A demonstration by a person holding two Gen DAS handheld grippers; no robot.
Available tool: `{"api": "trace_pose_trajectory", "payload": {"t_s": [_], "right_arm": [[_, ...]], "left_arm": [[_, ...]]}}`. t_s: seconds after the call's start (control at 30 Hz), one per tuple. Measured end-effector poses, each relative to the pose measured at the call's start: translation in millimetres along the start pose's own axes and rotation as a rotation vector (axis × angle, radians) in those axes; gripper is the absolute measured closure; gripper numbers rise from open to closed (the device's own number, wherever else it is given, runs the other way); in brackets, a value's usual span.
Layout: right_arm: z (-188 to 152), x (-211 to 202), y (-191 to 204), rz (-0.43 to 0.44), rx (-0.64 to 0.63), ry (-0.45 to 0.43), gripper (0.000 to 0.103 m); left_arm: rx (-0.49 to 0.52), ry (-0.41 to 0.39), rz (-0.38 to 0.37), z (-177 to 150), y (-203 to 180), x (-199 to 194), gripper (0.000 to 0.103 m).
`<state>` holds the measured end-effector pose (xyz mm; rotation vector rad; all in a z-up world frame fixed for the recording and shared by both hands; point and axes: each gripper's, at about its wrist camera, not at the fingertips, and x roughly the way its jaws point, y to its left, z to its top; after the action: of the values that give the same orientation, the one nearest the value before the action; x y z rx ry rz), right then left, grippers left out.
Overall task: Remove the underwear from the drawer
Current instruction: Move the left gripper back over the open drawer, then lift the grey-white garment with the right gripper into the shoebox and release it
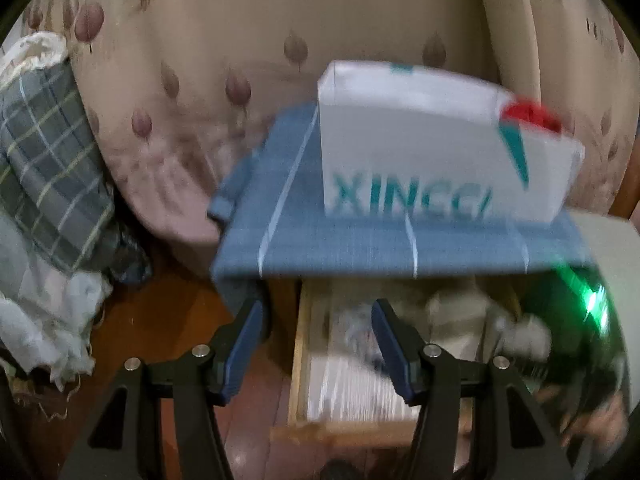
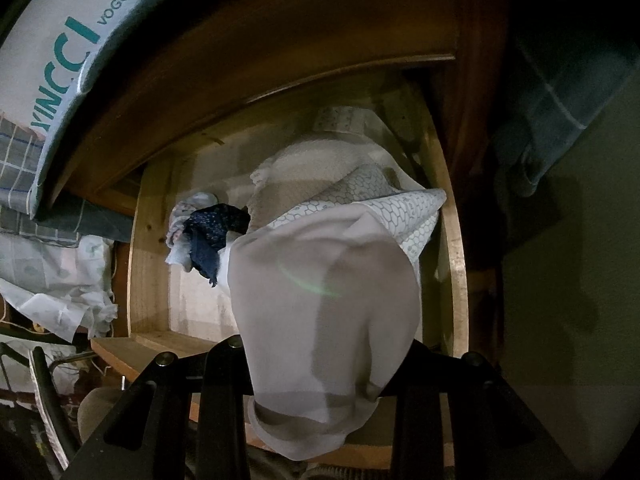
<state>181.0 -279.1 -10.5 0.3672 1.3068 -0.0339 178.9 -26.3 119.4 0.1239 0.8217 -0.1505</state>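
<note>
Pale grey underwear hangs limp from the right gripper, just above the open drawer. It looks thin, light and floppy, with nothing stiff in it; I'd judge a pinch on a bunched fold or the thicker hem grips best, since one slick layer could slide out. The right claw's jaws are hidden under the cloth, set narrow and seemingly clamped on it, though I can't see the pads. More soft things, a dark blue piece among them, lie inside the drawer behind it. The left gripper stands about half open and empty over the drawer's near corner, touching nothing.
</note>
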Motion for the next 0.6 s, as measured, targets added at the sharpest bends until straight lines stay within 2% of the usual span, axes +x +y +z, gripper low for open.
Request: {"api": "trace_pose_trajectory", "payload": {"t_s": [0.1, 0.23, 0.5, 0.6], "right_arm": [[0.5, -0.3, 0.6, -0.006, -0.005, 0.000, 0.073], [0.3, -1.4, 0.6, -0.013, -0.010, -0.003, 0.073], [-1.4, -3.1, 2.3, -0.039, -0.010, -0.012, 0.073], [-1.2, -4.3, 1.5, -0.041, -0.008, -0.018, 0.073]], "left_arm": [[-0.017, 0.047, -0.006, -30.7, -0.9, 12.5, 0.045], [-0.068, 0.050, -0.030, -56.0, 2.5, 22.8, 0.045], [-0.113, 0.101, -0.029, -73.0, 6.1, 46.2, 0.045], [-0.134, 0.084, -0.051, -73.5, 9.5, 45.6, 0.044]]}}
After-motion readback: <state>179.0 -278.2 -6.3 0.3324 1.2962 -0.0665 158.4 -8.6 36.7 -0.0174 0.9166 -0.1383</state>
